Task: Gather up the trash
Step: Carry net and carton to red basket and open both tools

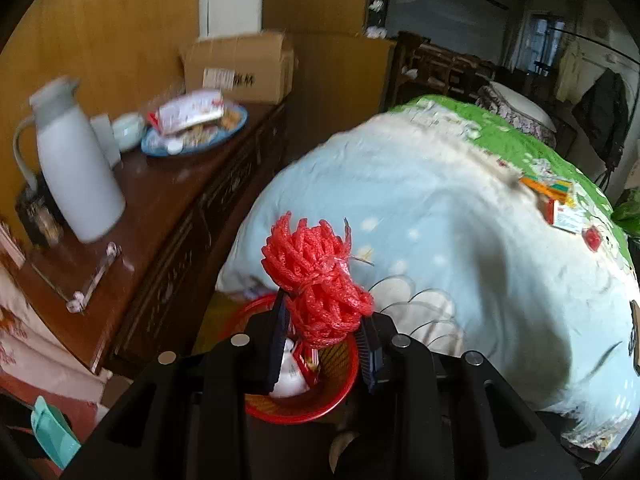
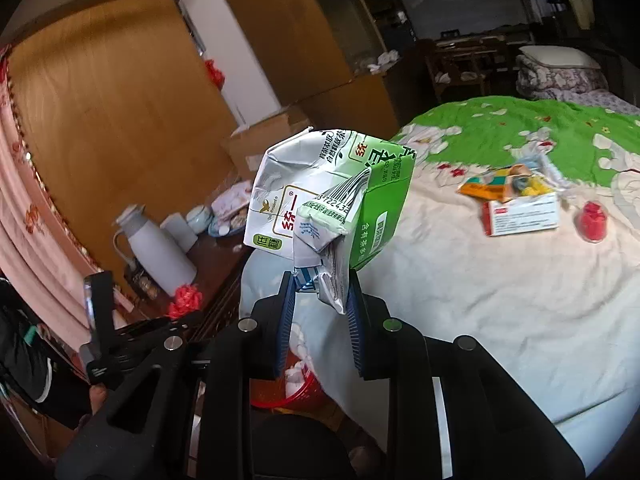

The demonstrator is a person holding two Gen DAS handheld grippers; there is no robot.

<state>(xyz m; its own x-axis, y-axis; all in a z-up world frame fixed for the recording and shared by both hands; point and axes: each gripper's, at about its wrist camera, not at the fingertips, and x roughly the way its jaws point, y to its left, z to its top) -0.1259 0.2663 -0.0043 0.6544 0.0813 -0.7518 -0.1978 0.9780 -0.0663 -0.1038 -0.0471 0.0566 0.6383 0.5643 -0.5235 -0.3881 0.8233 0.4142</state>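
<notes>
My left gripper [image 1: 322,312] is shut on a bundle of red foam netting [image 1: 316,276], held just above a red mesh waste basket [image 1: 320,392] on the floor by the bed; the basket holds white and red trash. My right gripper [image 2: 320,292] is shut on a crumpled green-and-white drink carton [image 2: 328,192], held over the bed's edge above the same basket [image 2: 296,388]. The left gripper and its red netting [image 2: 184,300] show at the lower left of the right wrist view. More trash lies on the bed: a red-and-white box [image 2: 524,212], orange packets [image 2: 504,184] and a small red piece [image 2: 592,220].
A dark wooden dresser [image 1: 160,216] stands left of the bed with a white thermos jug [image 1: 76,168], a blue plate of snacks [image 1: 196,128] and a cardboard box [image 1: 240,68]. The bed [image 1: 440,240] has a pale blue and green quilt. A teal dustpan [image 1: 52,436] is at the lower left.
</notes>
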